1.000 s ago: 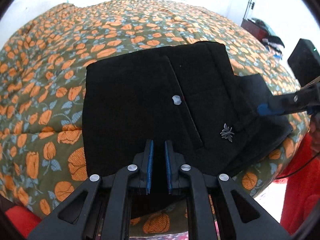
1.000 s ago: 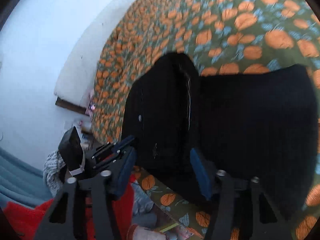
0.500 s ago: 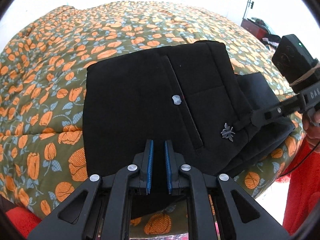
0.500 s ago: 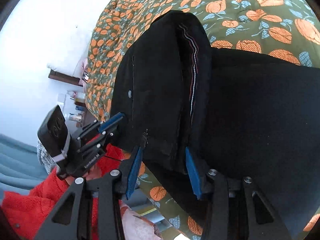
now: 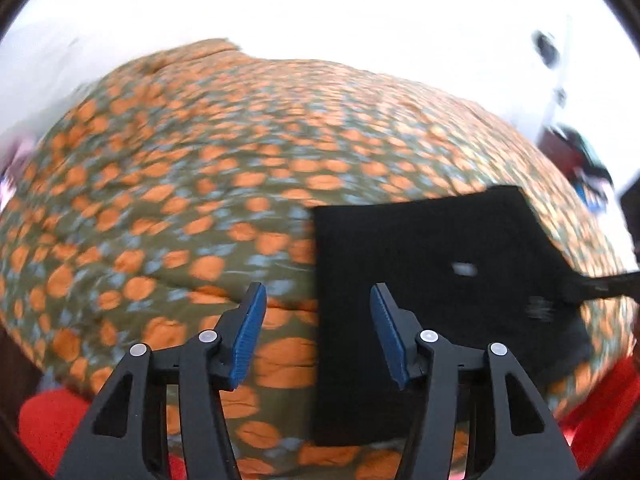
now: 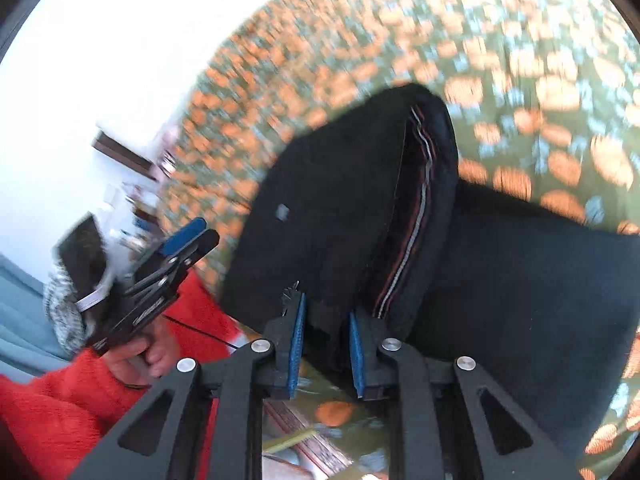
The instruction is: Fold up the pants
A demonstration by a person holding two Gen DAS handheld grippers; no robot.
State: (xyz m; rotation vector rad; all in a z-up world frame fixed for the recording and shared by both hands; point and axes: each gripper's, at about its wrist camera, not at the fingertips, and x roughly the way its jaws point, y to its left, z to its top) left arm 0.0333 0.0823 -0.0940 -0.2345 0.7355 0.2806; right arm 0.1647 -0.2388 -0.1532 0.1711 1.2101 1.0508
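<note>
- The black pants [image 5: 432, 280] lie folded into a flat rectangle on the bed's quilt [image 5: 160, 200], which is olive with orange flowers.
- The cloth looks thick and matte; a small pale button [image 5: 464, 269] and a striped inner seam [image 6: 416, 216] show.
- My left claw [image 5: 316, 336] hangs spread apart just beside the pants' left edge, blue ribbed pads bare.
- My right claw [image 6: 325, 334] is clamped on the pants' near edge.
- I can read no writing; both views are blurred.

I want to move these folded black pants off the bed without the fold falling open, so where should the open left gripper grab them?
Judging by the layers, pinch the near edge of the black pants with the left gripper, coming from the bed's near side; the right gripper already straddles the waistband end.
</note>
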